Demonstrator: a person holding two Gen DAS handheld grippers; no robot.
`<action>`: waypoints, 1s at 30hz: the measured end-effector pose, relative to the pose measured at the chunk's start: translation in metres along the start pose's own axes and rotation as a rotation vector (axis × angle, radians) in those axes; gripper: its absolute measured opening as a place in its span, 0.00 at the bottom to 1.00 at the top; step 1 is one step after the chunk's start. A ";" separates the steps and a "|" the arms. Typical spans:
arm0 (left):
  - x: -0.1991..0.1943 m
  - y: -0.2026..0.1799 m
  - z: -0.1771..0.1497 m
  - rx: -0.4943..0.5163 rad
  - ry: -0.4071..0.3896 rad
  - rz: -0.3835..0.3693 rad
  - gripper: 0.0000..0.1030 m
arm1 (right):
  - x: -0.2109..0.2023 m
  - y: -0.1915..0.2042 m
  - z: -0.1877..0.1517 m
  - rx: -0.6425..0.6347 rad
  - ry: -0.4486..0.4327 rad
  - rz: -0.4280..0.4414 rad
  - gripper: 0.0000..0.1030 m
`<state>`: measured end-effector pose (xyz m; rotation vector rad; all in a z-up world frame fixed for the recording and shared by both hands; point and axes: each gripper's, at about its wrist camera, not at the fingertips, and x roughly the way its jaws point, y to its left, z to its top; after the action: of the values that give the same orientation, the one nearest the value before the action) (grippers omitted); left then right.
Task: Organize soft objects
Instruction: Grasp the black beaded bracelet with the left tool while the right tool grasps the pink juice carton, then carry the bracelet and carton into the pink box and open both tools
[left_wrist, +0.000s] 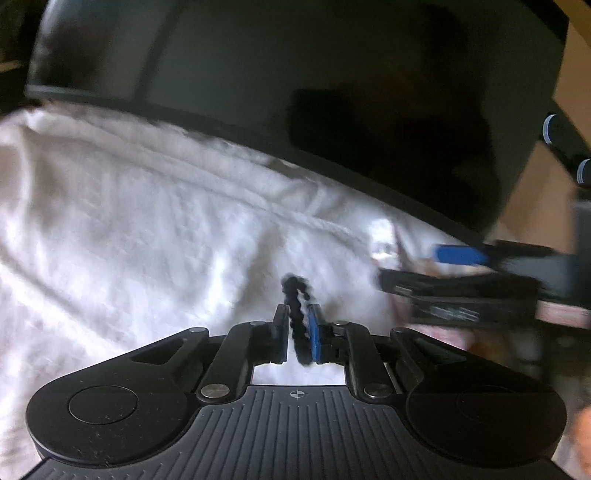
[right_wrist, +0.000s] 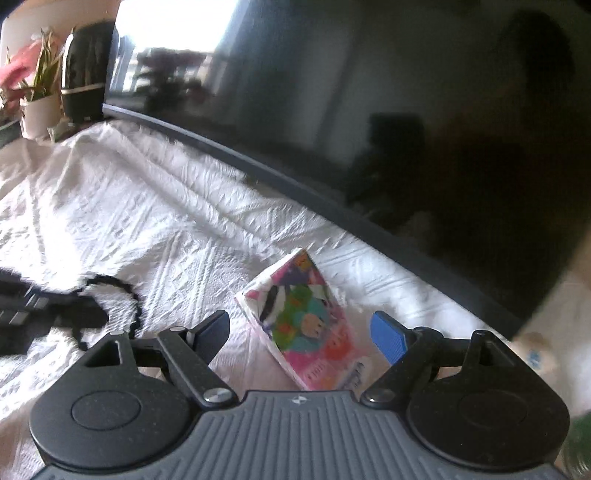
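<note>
Left tongs (left_wrist: 298, 325) pinched together on a black twisted elastic hair tie (left_wrist: 295, 295), its loop poking up past the tips and a strand hanging down between the pads. Below and around, a white textured woven bedspread (left_wrist: 129, 221). To the right, just beside, the other tool's black body with its blue pad, blurred.

Right tongs (right_wrist: 301, 334) spread wide apart, gripping nothing. Between the two fingers, lying flat on the white bedspread (right_wrist: 166, 221), a colourful cartoon-printed soft tissue pack (right_wrist: 303, 321), corner pointing away, near end running under the tool's front edge; touching neither finger, as far as can be told. Off to the left, the hair tie's black loop (right_wrist: 110, 291) held by the left tool. Beyond, a large dark glossy television screen (right_wrist: 369, 110) along the bedspread's far edge. Far left, a potted green plant in a white pot (right_wrist: 38, 92) beside a black rounded speaker (right_wrist: 86, 70).
</note>
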<state>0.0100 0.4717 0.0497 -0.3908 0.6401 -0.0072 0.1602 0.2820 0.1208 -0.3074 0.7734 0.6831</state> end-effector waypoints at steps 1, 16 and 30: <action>0.002 -0.002 -0.001 -0.004 0.009 -0.025 0.14 | 0.006 0.000 0.002 0.000 0.003 0.004 0.81; -0.023 -0.020 0.033 0.036 -0.158 -0.029 0.10 | -0.108 -0.064 0.013 0.161 -0.142 0.028 0.24; 0.010 -0.274 0.084 0.265 -0.109 -0.362 0.11 | -0.239 -0.247 -0.087 0.265 -0.209 -0.328 0.24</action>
<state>0.0976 0.2464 0.2032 -0.2441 0.4469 -0.4091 0.1542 -0.0527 0.2379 -0.1138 0.5869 0.2933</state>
